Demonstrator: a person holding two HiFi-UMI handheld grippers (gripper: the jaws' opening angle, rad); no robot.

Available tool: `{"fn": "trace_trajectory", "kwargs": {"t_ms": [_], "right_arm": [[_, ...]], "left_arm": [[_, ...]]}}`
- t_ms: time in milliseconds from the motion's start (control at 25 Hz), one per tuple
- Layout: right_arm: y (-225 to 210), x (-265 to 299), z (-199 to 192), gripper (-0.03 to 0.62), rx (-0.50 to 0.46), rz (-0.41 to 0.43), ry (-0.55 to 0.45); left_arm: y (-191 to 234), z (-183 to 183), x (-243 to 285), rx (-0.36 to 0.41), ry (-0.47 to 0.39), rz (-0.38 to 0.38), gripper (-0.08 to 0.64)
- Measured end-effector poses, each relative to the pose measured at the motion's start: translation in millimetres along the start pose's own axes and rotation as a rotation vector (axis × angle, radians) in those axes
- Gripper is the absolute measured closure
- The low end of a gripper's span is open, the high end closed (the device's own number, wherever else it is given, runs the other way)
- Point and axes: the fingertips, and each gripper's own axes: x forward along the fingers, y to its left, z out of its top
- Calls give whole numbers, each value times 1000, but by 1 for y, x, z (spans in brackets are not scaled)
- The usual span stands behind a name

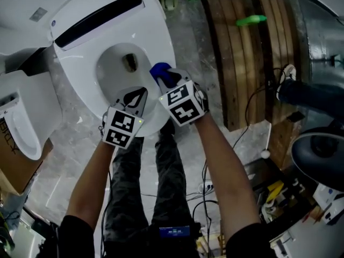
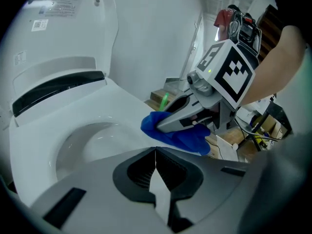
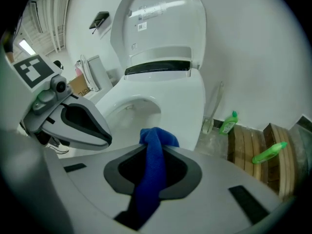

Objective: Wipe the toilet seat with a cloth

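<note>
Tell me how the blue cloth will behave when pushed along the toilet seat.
Likely floppy: the cloth bunches and droops where the right gripper pinches it. Probably light, since that pinch alone holds it. It may slide easily over the glossy seat, folding rather than pushing stiffly.

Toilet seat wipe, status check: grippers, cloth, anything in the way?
Right gripper shut on blue cloth, cloth at the toilet seat's inner edge. Left gripper shut, empty, alongside over the seat's front. Nothing blocking the seat.

**Cloth at the seat's right rim**

The cloth point(image 1: 160, 71) lies on the seat point(image 1: 161, 42), between the right hand-held gripper's point(image 1: 163, 78) jaws. The left hand-held gripper point(image 1: 138, 94) is just left, over the seat's front. Right of the seat stand planks point(image 1: 236, 63), a bottle point(image 1: 250, 20) on them.
</note>
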Motion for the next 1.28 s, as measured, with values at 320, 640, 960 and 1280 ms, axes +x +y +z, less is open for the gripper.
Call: {"fn": "trace_trajectory", "kwargs": {"t_ms": [320,640,960,1280], "right_arm": [[-23,25,44,528,-7,-60,-10],[-45,42,86,528,8,-112,-44],[-60,60,132,528,1,-134,-68],[-52,76,157,528,1,-92,-58]], "left_arm": [[32,15,8,12,4,-38,548],[73,37,11,-13,-20,-40,548],[107,48,3,-44,-46,-27,548],[136,43,-19,-101,-80,5,548]]}}
